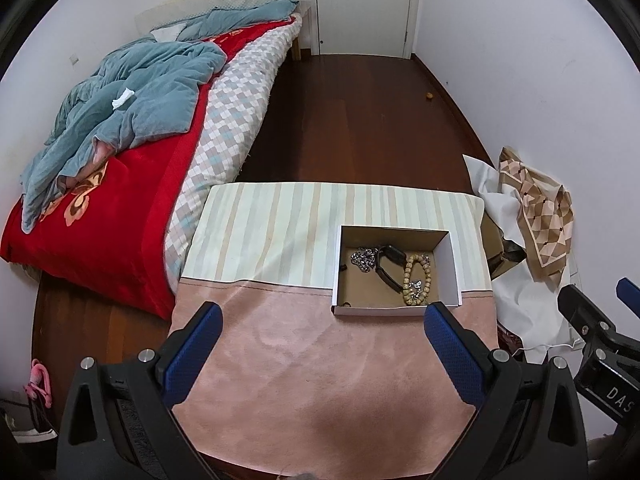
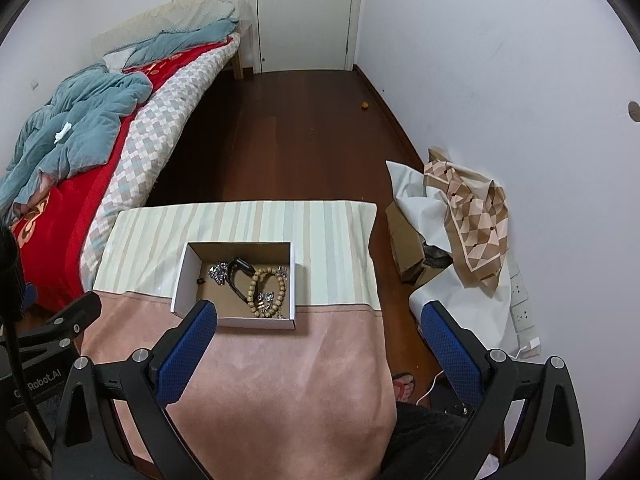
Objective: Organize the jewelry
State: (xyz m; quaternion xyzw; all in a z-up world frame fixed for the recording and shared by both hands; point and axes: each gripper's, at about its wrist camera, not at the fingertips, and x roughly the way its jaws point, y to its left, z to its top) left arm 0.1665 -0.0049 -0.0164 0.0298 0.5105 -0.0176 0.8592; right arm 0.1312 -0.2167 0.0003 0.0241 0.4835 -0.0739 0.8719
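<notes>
All the jewelry sits gathered in the open box (image 1: 396, 272) on the cloth-covered surface (image 1: 320, 360): a silver chain (image 1: 362, 259), a black band (image 1: 386, 268) and a bead bracelet (image 1: 416, 278) lie touching one another on its floor, so the sorting looks finished or nearly so. Both the left tool (image 1: 322, 350) and the right tool (image 2: 318, 350) hang spread wide and hold nothing, drawn back on the near side of the box, probably to keep clear of it. No loose pieces show on the cloth outside the box.
</notes>
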